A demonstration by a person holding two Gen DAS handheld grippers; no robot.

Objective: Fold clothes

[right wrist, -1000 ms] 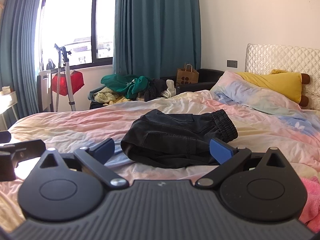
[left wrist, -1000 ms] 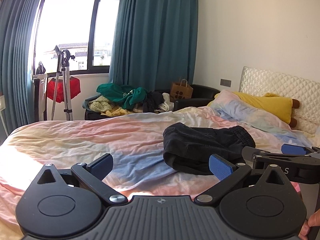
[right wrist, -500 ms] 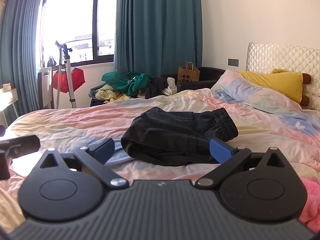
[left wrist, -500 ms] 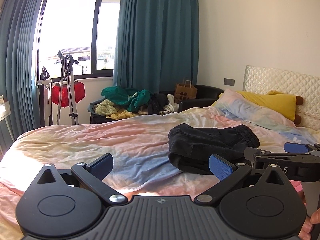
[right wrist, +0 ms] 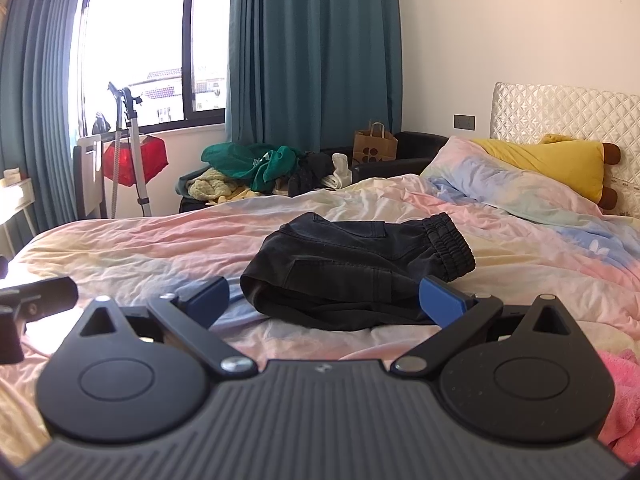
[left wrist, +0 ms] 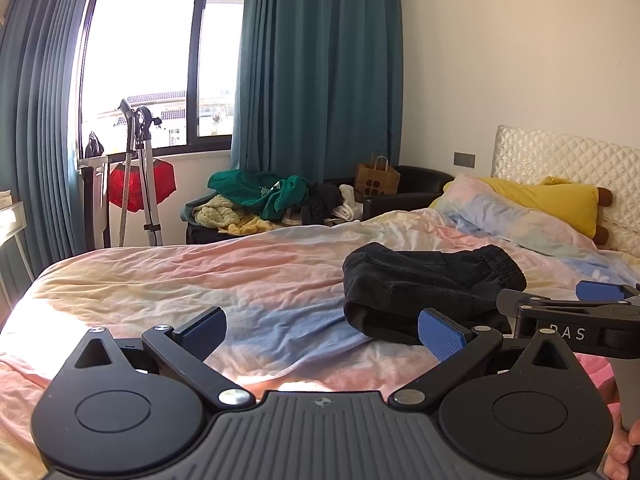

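A pair of black trousers (right wrist: 360,268) lies folded in a loose bundle on the bed (right wrist: 140,248), on the pastel bedspread, with its elastic waistband (right wrist: 450,240) turned toward the headboard (right wrist: 560,120) at about 2 o'clock. Nothing touches them.

The right gripper (right wrist: 326,302) hovers just short of the bundle's near edge, its blue-padded fingers (right wrist: 440,300) spread wide and holding nothing. The left gripper (left wrist: 320,328) hangs over bare bedspread at the trousers' 8 o'clock, fingers (left wrist: 440,334) likewise spread apart and empty; the right tool's black body shows at its 3 o'clock, with a bit of a hand (left wrist: 626,452) on the handle.

Further out, a yellow pillow (right wrist: 548,164) leans against the headboard at 2 o'clock. Beyond the bed's far edge, at 12 o'clock, a heap of clothes (right wrist: 260,172) sits beside a brown paper bag (right wrist: 374,146). Teal curtains (right wrist: 312,60) frame the window (right wrist: 136,40), and a garment steamer (right wrist: 128,148) stands at 10 o'clock. Something pink and fluffy (right wrist: 624,400) lies at 4 o'clock.
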